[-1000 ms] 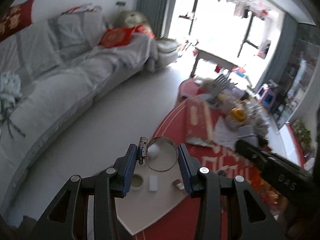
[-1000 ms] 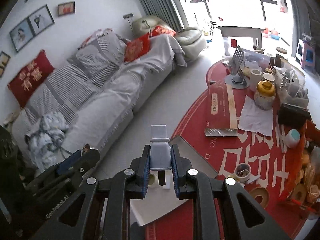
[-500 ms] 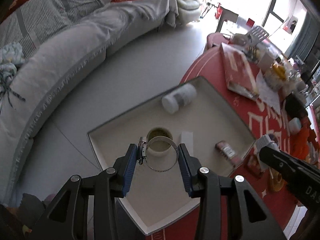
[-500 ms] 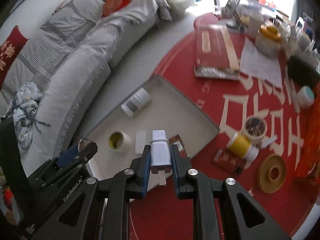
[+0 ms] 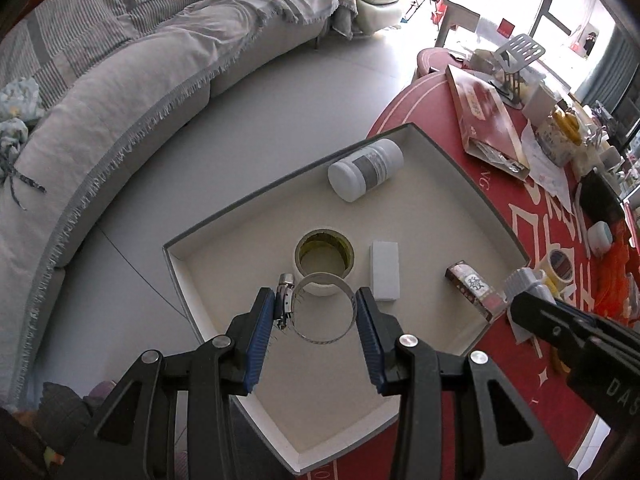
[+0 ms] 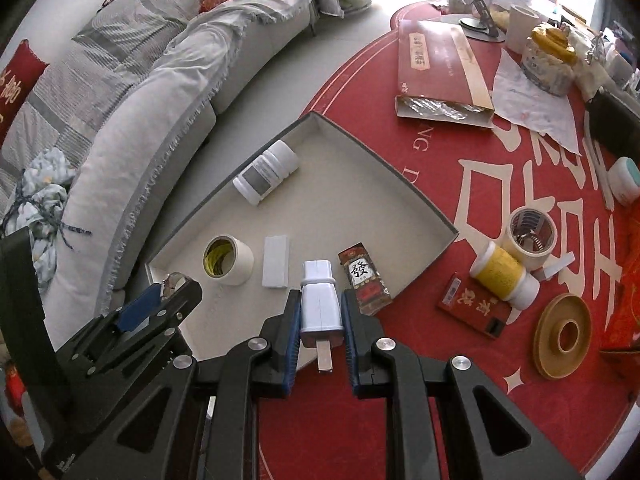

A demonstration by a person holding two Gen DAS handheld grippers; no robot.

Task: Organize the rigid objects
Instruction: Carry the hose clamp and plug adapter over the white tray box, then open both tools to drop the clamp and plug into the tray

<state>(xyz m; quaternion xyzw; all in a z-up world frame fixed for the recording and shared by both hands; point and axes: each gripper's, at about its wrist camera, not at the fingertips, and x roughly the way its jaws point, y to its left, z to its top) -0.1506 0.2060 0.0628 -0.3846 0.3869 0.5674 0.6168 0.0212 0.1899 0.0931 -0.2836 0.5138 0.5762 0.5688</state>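
A shallow grey box with a cream floor (image 5: 420,216) (image 6: 360,184) sits at the edge of the red table. My left gripper (image 5: 316,312) is shut on a metal hose clamp (image 5: 324,308) and hangs over the near part of the box, just short of a tape roll (image 5: 325,258). My right gripper (image 6: 320,312) is shut on a white plug adapter (image 6: 320,304) above the box's near edge. Inside the box lie a white bottle (image 6: 266,178) on its side, the tape roll (image 6: 228,260), a white block (image 6: 276,262) and a small red packet (image 6: 364,280).
On the red tablecloth (image 6: 460,208) to the right are a yellow-filled bottle (image 6: 504,278), another tape roll (image 6: 530,232), a red card box (image 6: 472,304), a tan ring dish (image 6: 564,334) and a long red carton (image 6: 440,72). A grey sofa (image 5: 120,100) curves along the left beyond the floor.
Both grippers have dropped and tipped downward toward the box, which now fills the views. Each still holds its object.
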